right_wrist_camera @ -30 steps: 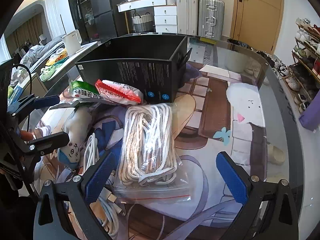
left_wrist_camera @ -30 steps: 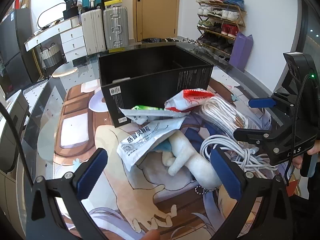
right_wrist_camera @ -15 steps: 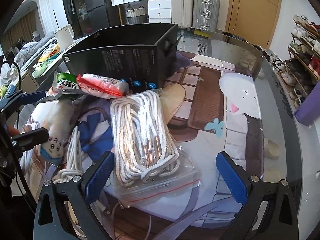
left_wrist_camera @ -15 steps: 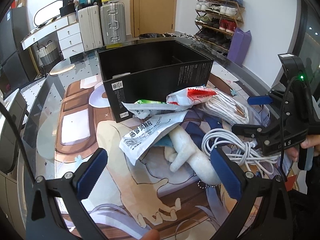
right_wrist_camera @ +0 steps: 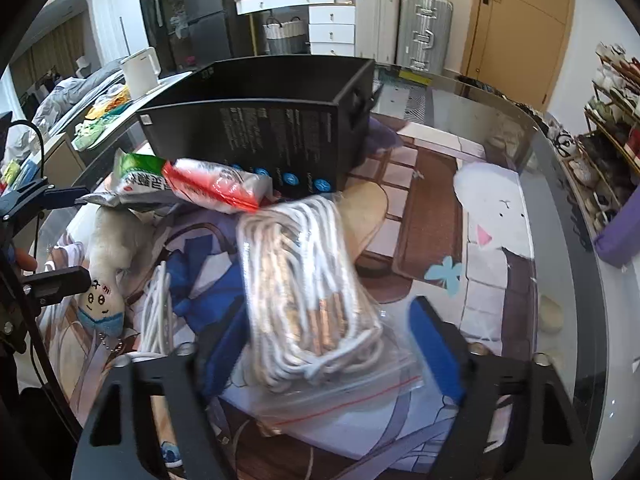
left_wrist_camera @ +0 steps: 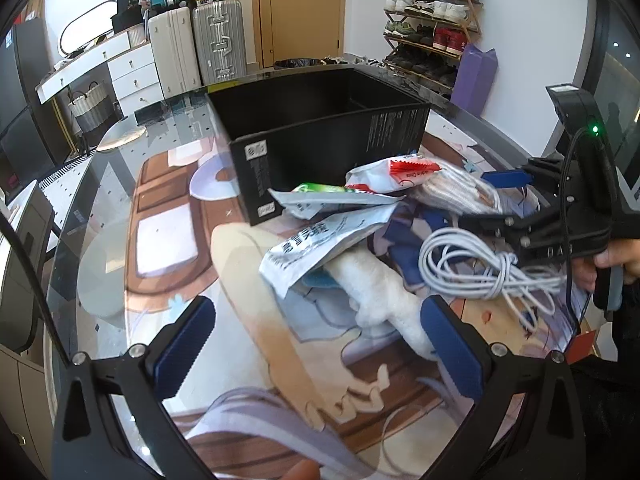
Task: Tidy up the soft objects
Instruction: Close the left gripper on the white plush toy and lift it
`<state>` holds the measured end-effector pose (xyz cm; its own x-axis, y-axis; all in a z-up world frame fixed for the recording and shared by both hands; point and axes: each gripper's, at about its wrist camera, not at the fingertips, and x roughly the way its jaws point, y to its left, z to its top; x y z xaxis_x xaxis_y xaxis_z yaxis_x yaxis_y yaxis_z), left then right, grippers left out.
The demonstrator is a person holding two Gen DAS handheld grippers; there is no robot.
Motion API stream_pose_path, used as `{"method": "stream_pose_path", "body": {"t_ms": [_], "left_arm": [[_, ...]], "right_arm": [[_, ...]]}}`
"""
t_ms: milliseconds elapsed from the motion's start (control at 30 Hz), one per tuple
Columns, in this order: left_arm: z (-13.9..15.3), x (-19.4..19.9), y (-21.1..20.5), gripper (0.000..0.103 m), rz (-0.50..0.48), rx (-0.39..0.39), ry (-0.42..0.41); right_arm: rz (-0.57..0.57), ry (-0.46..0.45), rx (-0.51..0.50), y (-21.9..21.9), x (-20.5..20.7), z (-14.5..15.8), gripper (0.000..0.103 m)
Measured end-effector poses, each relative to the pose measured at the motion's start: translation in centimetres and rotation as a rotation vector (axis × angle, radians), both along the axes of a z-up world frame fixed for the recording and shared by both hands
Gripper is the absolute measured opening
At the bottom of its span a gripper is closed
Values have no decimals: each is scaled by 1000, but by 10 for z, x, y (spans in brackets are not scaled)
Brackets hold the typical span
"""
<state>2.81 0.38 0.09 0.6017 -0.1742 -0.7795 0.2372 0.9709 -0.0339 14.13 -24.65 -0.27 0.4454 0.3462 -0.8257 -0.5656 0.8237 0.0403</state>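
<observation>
Fingers of the right gripper (right_wrist_camera: 328, 344) were seen closing around the near end of the bagged rope (right_wrist_camera: 308, 292), whose long axis ran toward the black box (right_wrist_camera: 256, 128), while the left gripper (left_wrist_camera: 316, 344) was held spread, empty.

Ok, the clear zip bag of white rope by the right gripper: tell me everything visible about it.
The bag of white rope is a clear zip pouch with a red seal line, stuffed with coiled white cord that has copper-coloured bands. It lies on the printed table mat, its far end near the black box and the red-and-white packet. The right gripper is closing around its near end.
</observation>
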Motion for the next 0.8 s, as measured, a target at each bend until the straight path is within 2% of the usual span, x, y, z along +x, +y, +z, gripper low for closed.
{"method": "stream_pose_path", "body": {"t_ms": [167, 333, 633, 733, 800], "left_arm": [[0, -3, 5, 103, 3, -11, 12], [1, -3, 3, 103, -7, -39, 26], [-2, 5, 3, 103, 43, -127, 56], [-5, 8, 5, 100, 55, -166, 65], [-7, 9, 4, 95, 45, -176, 68]], "right_arm": [[26, -4, 18, 1, -3, 3, 59], [47, -11, 30, 1, -6, 4, 50], [59, -22, 34, 1, -9, 7, 48], [61, -24, 35, 1, -10, 7, 48], [60, -25, 36, 1, -11, 7, 48]]}}
